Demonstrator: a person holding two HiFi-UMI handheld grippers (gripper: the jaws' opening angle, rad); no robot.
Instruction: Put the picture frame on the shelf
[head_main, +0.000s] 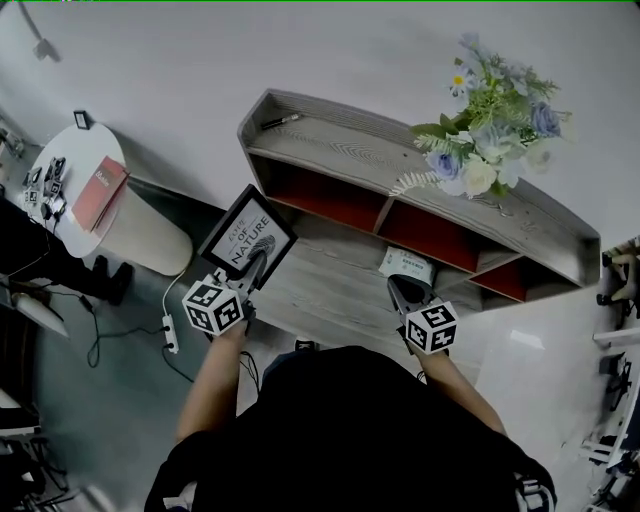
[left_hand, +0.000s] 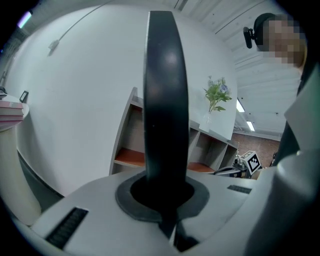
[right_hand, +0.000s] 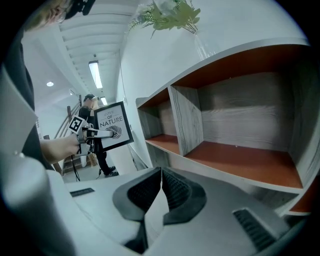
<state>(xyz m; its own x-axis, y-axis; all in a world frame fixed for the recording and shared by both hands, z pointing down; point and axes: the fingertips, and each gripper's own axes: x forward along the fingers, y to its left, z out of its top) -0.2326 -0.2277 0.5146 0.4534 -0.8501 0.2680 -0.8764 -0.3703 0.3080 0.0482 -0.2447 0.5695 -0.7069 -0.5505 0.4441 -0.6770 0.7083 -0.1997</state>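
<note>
Carrying the picture frame (head_main: 247, 238) toward the shelf (head_main: 330, 150) is judged to be the step in hand. The frame is clamped by its lower edge in the left hand-held gripper (head_main: 256, 262), left of centre in the head view and short of the shelf, with its printed face turned up toward the camera. The right hand-held gripper (head_main: 405, 292) is seen with its jaws together on nothing, low in front of the shelf's open compartments. The step would be done well if the frame were brought in upright and set on a bare stretch of the top board, well apart from the flowers (head_main: 495, 110) at the upper right and from the small dark thing (head_main: 280, 122) at the board's left end. The clamp should be loosened only once the frame stands or leans by itself. Much is hidden. The left gripper view is filled down its middle by the frame's black edge (left_hand: 166, 100), so the shelf behind it is masked. The back of the frame, and any stand on it, is shown nowhere. The small dark thing cannot be identified, and a white thing (head_main: 400, 262) beside the right hand-held gripper is partly covered.
</note>
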